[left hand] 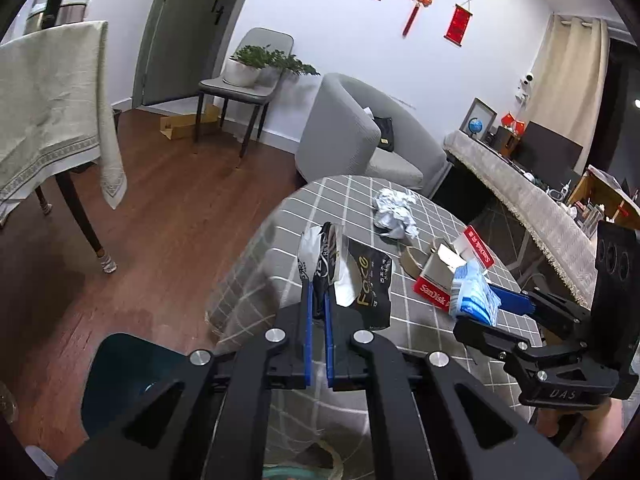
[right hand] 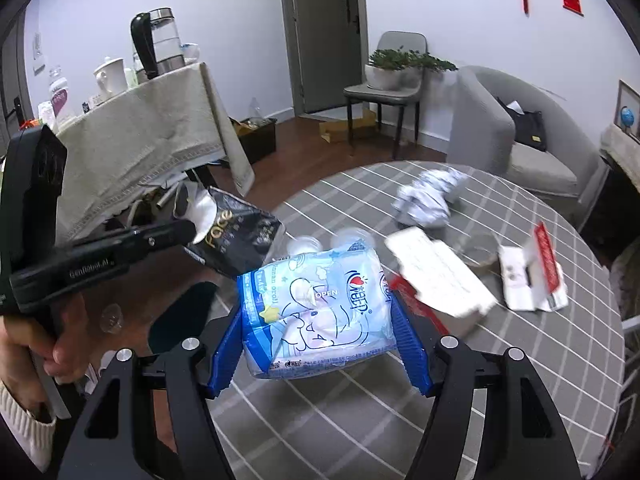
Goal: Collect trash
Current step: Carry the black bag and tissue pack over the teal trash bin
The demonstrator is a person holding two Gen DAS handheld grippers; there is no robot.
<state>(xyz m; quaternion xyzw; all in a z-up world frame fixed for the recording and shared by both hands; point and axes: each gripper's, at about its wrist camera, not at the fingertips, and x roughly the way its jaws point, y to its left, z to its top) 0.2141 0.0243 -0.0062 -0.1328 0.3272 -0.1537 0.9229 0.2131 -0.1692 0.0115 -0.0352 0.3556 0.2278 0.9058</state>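
Above a round checked table (left hand: 352, 200), the left gripper (left hand: 318, 280) pinches a black wrapper (left hand: 370, 288) in nearly closed jaws. Seen from the right wrist, the right gripper (right hand: 320, 320) clamps a blue tissue pack (right hand: 316, 308) in wide jaws, crumpled paper (right hand: 428, 198) lying beyond.

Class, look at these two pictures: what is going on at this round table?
A person is clearing trash with a hand-held gripper in each hand. The left gripper is shut on a crumpled black plastic wrapper, lifted above the grey checked tablecloth. The right gripper clamps a light blue tissue pack between its blue fingers. Left on the table are a crumpled white paper ball and opened red-and-white cardboard boxes.
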